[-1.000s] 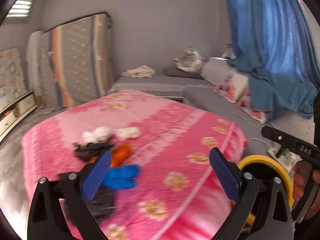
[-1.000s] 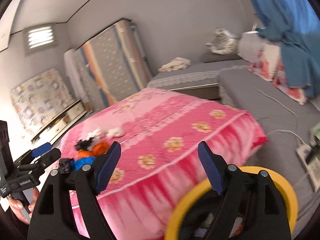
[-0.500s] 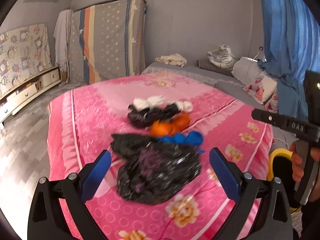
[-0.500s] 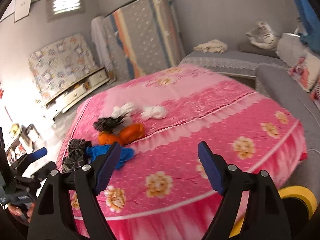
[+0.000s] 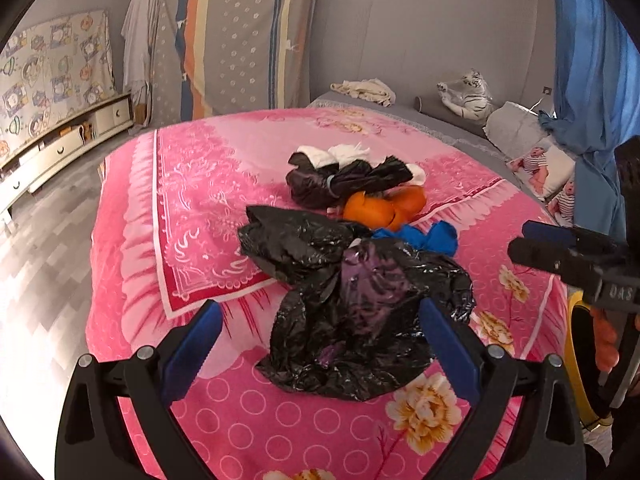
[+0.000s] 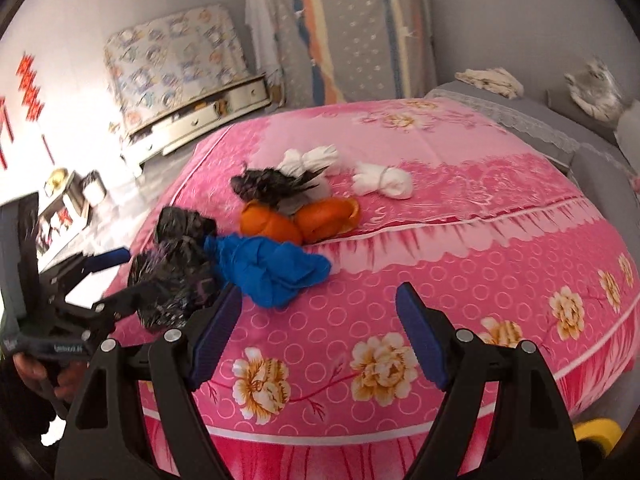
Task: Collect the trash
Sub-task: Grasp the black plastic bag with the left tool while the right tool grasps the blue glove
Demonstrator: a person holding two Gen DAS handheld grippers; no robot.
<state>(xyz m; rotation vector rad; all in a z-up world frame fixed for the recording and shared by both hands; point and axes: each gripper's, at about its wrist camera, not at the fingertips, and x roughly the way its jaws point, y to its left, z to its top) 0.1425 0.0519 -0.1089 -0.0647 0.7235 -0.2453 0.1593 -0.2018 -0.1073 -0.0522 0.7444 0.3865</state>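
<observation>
Your left gripper (image 5: 320, 344) gapes wide just before the black bag (image 5: 352, 300); your right gripper (image 6: 320, 332), equally wide and empty, hovers beside it.

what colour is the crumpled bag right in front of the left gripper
Black, glossy plastic: the crumpled bag lies on the pink bedspread. It shows best in the left wrist view.

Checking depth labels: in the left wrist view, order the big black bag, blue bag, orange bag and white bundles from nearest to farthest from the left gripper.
From the left gripper:
1. Big black bag, right ahead of the jaws.
2. Blue bag, behind it, right.
3. Orange bag, farther back.
4. White bundles, at the pile's far end.
</observation>
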